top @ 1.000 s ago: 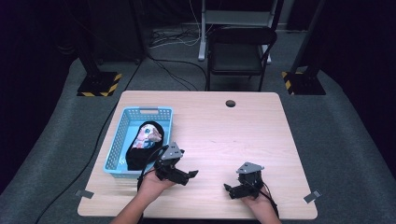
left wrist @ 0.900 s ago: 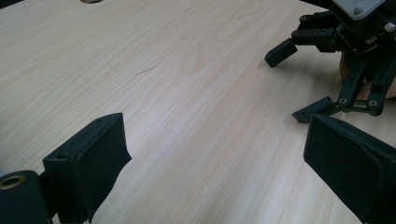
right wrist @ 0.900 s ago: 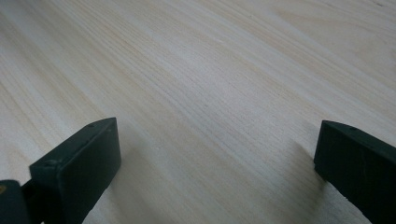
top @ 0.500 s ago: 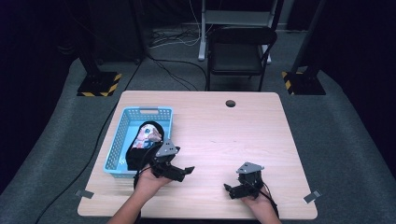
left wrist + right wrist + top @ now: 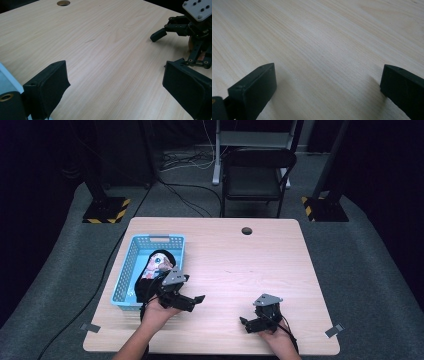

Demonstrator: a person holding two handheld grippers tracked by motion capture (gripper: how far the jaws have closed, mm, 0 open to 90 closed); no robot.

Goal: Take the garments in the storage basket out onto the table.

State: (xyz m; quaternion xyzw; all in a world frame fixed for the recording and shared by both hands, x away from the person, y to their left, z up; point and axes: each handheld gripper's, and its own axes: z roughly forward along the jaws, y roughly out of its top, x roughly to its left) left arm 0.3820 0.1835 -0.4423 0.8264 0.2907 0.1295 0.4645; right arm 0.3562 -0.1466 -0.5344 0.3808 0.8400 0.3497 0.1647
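The left tool (image 5: pixel 192 299) hovers released beside the blue basket (image 5: pixel 131 265). The right tool (image 5: pixel 250 322), also released and empty, sits low over the counter (image 5: pixel 240 260).

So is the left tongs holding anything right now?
No, the left tongs stand wide open over the bare light wooden table, with nothing between their black pads.

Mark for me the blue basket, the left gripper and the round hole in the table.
blue basket (image 5: pixel 159 239), high view, on its far rim.
left gripper (image 5: pixel 196 301), high view, between its open jaw tips.
round hole (image 5: pixel 246 230), high view, at its middle near the table's far edge.
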